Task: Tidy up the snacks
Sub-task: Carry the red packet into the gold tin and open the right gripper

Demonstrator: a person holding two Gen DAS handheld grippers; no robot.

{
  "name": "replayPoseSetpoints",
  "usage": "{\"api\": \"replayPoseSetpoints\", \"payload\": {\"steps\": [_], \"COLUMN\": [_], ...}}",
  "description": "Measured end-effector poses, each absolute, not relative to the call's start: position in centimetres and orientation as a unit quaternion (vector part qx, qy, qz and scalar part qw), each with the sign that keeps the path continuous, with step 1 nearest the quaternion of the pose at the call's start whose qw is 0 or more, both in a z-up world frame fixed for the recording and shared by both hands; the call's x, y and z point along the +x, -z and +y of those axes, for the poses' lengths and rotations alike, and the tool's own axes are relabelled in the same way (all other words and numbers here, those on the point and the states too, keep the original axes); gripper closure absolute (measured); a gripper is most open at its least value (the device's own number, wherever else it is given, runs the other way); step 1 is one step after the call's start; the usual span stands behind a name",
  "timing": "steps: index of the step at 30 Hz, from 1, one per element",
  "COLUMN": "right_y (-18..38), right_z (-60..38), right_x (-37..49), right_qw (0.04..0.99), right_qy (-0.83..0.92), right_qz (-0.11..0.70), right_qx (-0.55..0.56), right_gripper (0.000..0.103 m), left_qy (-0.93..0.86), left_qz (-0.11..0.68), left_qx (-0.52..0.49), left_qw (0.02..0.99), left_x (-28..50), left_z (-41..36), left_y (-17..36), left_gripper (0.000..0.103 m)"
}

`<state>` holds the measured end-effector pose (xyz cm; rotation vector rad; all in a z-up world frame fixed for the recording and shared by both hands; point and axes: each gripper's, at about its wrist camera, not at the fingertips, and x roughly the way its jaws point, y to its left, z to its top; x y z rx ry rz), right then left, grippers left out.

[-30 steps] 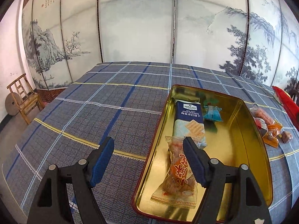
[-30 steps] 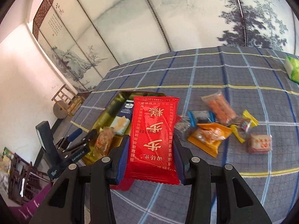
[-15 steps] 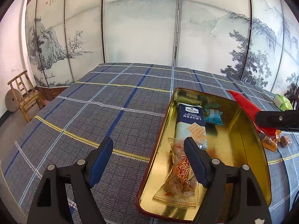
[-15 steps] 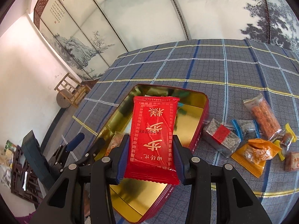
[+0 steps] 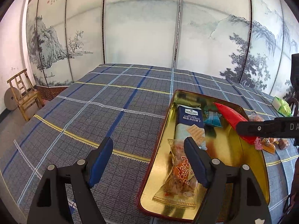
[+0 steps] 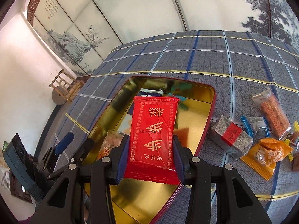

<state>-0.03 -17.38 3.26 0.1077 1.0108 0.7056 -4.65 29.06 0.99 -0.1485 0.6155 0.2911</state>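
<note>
Snacks are filling the gold tin (image 6: 209, 100): three packets are already lying inside. My right claw (image 6: 151, 155) is clamping the red packet (image 6: 154, 130) above it, my left claw (image 5: 148, 163) is gaping empty, and several snacks (image 6: 265, 149) are waiting on the desk (image 6: 205, 56).

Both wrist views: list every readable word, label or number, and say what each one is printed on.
"Member's Mark" and "SEA SALT SODA CRACKERS": blue cracker pack in the gold tin.
"DA", cut off by the frame edge: right gripper arm, left wrist view.
Large gold Chinese characters, seen upside down: red packet; its stamped number is too blurred.
Red characters on the clear-wrapped snack, orange packet print and wall calligraphy: unreadable.
</note>
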Motion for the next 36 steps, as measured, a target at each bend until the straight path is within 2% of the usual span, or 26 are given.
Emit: {"api": "replayPoseSetpoints", "payload": {"steps": [11, 13, 19, 25, 32, 36], "right_y": [-3.4, -3.3, -3.6, -5.2, -4.6, -4.7], "right_z": [-9.8, -4.1, 4.3, 1.1, -5.8, -5.1], "right_x": [1.8, 3.4, 5.5, 4.7, 3.8, 4.9], "right_qw": [0.811, 0.809, 0.804, 0.826, 0.874, 0.867], "right_qy": [-0.327, -0.328, -0.344, -0.343, -0.249, -0.280], "right_qz": [0.483, 0.485, 0.480, 0.432, 0.416, 0.410], "right_qx": [0.047, 0.048, 0.073, 0.120, 0.006, -0.037], "right_gripper": [0.059, 0.058, 0.057, 0.057, 0.057, 0.057], "left_qy": [-0.142, -0.142, -0.144, -0.147, -0.149, -0.152], "left_qz": [0.300, 0.300, 0.298, 0.294, 0.290, 0.293], "left_qx": [-0.078, -0.078, -0.074, -0.059, -0.053, -0.048], "left_qw": [0.940, 0.940, 0.941, 0.943, 0.944, 0.943], "left_x": [-4.7, -4.8, -4.8, -4.8, -4.9, -4.8], "left_z": [29.2, 29.2, 29.2, 28.5, 28.1, 28.0], "left_y": [-1.1, -1.1, -1.3, -1.5, -1.5, -1.4], "left_gripper": [0.028, 0.028, 0.028, 0.026, 0.024, 0.023]}}
